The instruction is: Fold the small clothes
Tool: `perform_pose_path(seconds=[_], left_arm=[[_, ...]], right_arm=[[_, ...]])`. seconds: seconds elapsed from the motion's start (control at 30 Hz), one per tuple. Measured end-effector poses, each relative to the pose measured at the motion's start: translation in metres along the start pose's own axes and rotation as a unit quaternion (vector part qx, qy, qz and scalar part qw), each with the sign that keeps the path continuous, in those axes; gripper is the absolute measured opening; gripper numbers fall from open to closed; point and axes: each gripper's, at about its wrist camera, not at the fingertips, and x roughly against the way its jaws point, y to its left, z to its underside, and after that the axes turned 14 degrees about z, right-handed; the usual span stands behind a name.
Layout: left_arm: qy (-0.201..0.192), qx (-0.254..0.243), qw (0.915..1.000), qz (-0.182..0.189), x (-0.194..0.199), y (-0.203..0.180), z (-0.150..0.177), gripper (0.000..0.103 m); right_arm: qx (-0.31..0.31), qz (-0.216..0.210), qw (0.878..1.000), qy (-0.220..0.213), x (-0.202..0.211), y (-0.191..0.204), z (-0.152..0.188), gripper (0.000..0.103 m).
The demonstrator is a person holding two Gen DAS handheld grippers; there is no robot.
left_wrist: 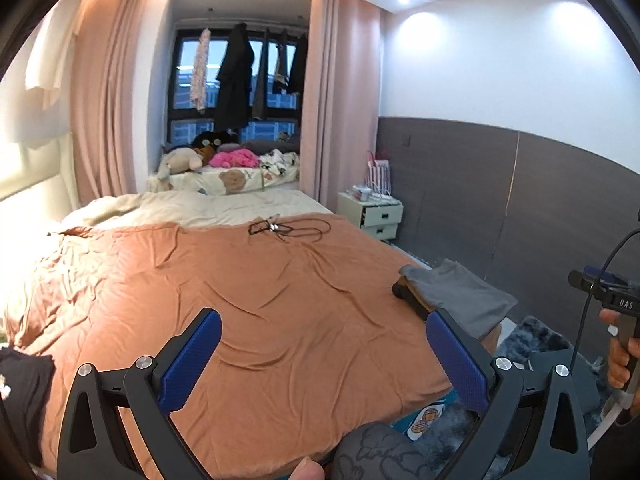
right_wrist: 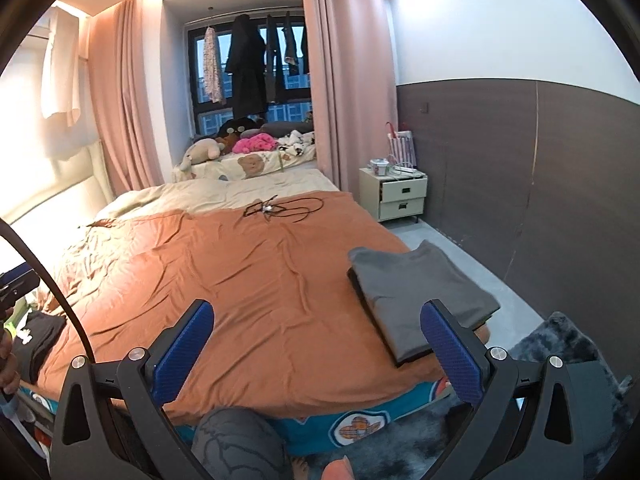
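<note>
done: folded grey stack (right_wrist: 420, 300) near right on bed (right_wrist: 248, 280) | left: dark clothes (right_wrist: 38, 340) near left | left gripper (left_wrist: 320, 354) and right gripper (right_wrist: 316, 340) wide apart, holding nothing

"DAS" on right tool (left_wrist: 622, 308) body.

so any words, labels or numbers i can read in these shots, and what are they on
"DAS": white letters on the black body of the right tongs, seen from the left wrist view.
White print on the black garment at the bed's left edge: too small to read.
Badge pattern on the teal bed sheet: no letters legible.
Nothing else readable.
</note>
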Motion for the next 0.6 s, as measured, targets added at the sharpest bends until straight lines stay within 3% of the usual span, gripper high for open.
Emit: perform_pose_path(seconds=[0.6], left_arm=[[-0.022,-0.015,0.9978,-0.061,0.042,-0.008,0.082,0.103]], right_arm=[[0.019,-0.034,0.999,-0.012,0.020,0.017,0.074,0.103]])
